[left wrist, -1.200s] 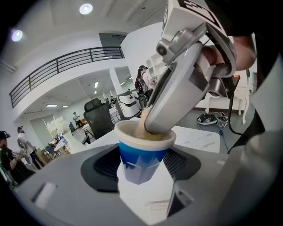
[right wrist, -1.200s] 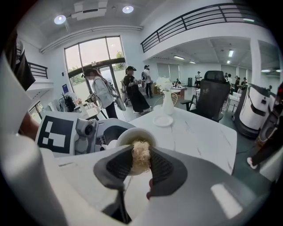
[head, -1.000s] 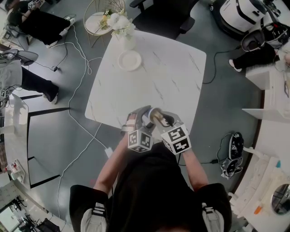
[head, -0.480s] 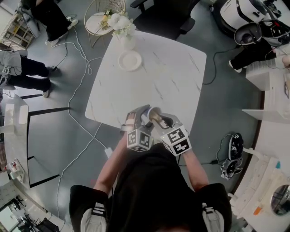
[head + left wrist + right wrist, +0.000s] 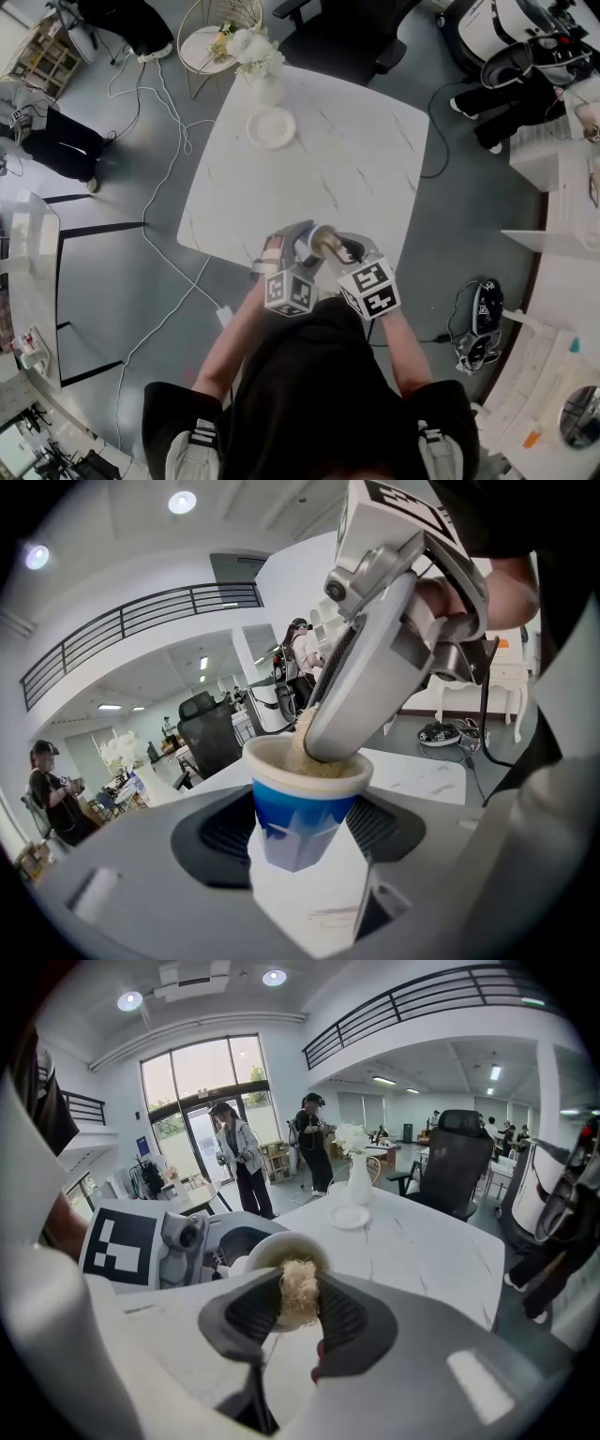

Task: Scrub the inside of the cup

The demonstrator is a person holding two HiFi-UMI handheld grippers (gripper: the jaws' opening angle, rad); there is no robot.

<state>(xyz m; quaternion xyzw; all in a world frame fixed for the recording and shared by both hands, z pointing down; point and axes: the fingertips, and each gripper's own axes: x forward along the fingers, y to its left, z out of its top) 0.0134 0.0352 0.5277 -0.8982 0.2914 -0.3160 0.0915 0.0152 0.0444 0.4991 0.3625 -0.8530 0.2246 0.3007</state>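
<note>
A blue cup with a white rim is held upright between the jaws of my left gripper, which is shut on its sides. My right gripper is shut on a beige fibrous scrubber and its tips reach down into the cup's mouth. In the left gripper view the right gripper slants down from the upper right, with the scrubber at the rim. In the head view both grippers, left and right, meet at the cup over the table's near edge.
A white marble table carries a small white plate and a vase of white flowers at its far left corner. A black office chair stands behind it. Cables trail across the floor at left; people stand further off.
Both grippers and the cup stay almost in place; the right gripper has shifted slightly. The people at the far left have walked on.
</note>
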